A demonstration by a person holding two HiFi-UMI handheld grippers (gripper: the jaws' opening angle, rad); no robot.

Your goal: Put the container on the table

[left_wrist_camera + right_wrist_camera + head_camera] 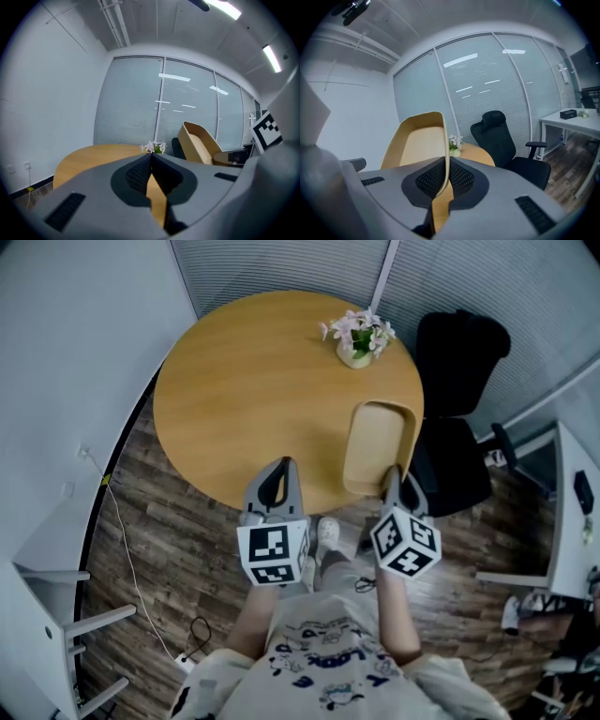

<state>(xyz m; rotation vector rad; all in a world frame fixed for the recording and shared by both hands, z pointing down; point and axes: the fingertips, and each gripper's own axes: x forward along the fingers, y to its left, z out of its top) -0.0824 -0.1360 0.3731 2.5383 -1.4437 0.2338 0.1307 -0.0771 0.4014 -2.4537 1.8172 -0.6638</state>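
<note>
A light wooden container (pixel 380 446), a shallow tray with rounded corners, hangs over the near right edge of the round wooden table (pixel 253 381). My right gripper (pixel 392 476) is shut on its near rim. In the right gripper view the thin rim (pixel 446 140) runs between the closed jaws of the right gripper (pixel 445 164), and the tray tilts upward. The left gripper view shows the container (pixel 199 143) raised and tilted at the right. My left gripper (pixel 281 467) is shut on nothing at the table's front edge, and in its own view the left gripper (pixel 151 157) points across the table (pixel 89 157).
A small pot of pink flowers (pixel 358 336) stands at the table's far right. A black office chair (pixel 459 427) sits just right of the table. A white desk (pixel 572 512) is further right, a white shelf (pixel 47 615) and a floor cable (pixel 122 540) at the left.
</note>
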